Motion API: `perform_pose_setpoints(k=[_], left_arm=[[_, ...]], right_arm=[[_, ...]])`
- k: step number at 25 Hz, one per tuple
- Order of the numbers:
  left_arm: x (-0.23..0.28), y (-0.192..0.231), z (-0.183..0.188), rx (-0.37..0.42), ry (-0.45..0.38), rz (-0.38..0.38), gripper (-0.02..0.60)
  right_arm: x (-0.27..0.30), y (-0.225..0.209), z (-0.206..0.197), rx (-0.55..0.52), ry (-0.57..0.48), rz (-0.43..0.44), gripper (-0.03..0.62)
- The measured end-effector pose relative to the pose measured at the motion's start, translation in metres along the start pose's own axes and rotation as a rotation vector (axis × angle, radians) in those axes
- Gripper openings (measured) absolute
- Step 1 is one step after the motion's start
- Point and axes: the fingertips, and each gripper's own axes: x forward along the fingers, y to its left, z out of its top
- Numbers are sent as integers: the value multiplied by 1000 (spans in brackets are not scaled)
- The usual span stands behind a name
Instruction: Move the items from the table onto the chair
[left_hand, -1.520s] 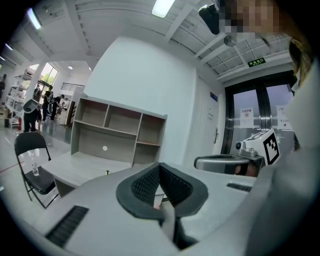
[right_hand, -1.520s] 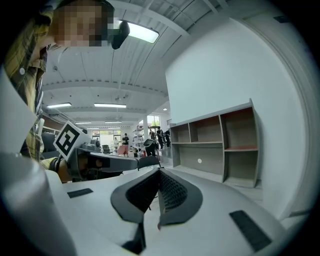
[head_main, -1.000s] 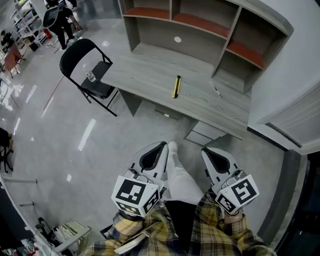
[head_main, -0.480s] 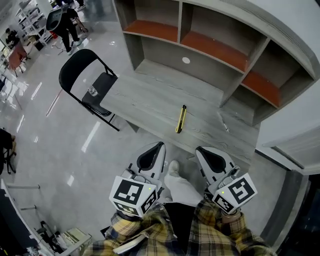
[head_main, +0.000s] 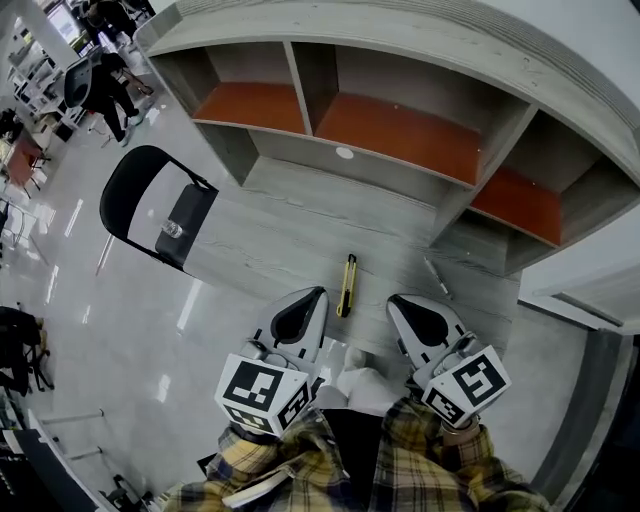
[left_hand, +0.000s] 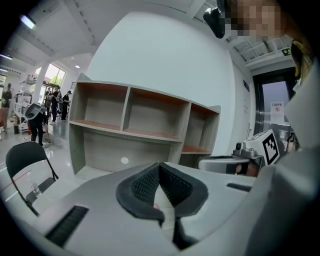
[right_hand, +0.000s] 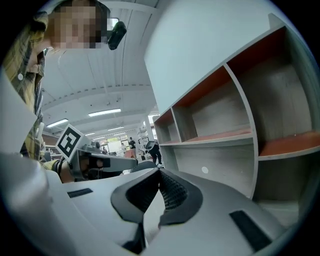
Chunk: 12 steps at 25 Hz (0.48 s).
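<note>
Knife: a yellow and black knife (head_main: 347, 285) lies on the table (head_main: 268, 248), near its front edge, lengthwise toward the shelves.
Pen: a thin pen (head_main: 437, 278) lies on the same table to the right of the knife, well apart from it, under the right-hand compartment.
Left gripper: the left gripper (head_main: 316, 293) hangs just left of the knife's near end, not touching it; in the left gripper view (left_hand: 160, 166) its jaw tips meet and nothing is clamped between them.
Right gripper: the right gripper (head_main: 393, 300) hangs between knife and pen, touching neither; in the right gripper view (right_hand: 160, 171) its jaws are pressed together and empty.
Chair: a black folding chair (head_main: 193, 205) stands at the table's left end, its seat tucked against the table's edge.
Bottle: a small clear bottle (head_main: 172, 230) stands on the chair seat.
Shelves: a three-compartment unit (head_main: 400, 125) with orange-brown boards sits on the back of the table; a white round spot (head_main: 344, 153) marks its back panel.
Person: plaid sleeves (head_main: 300, 470) behind both grippers.
Floor: glossy grey (head_main: 130, 330), with people (head_main: 95, 85) far off at upper left.
</note>
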Motion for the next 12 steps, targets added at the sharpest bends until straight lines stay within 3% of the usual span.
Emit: perform_pose_setpoints(k=[12], left_arm=[[50, 14, 8, 7, 37, -44, 5]], right_arm=[[20, -44, 2, 11, 12, -59, 17]])
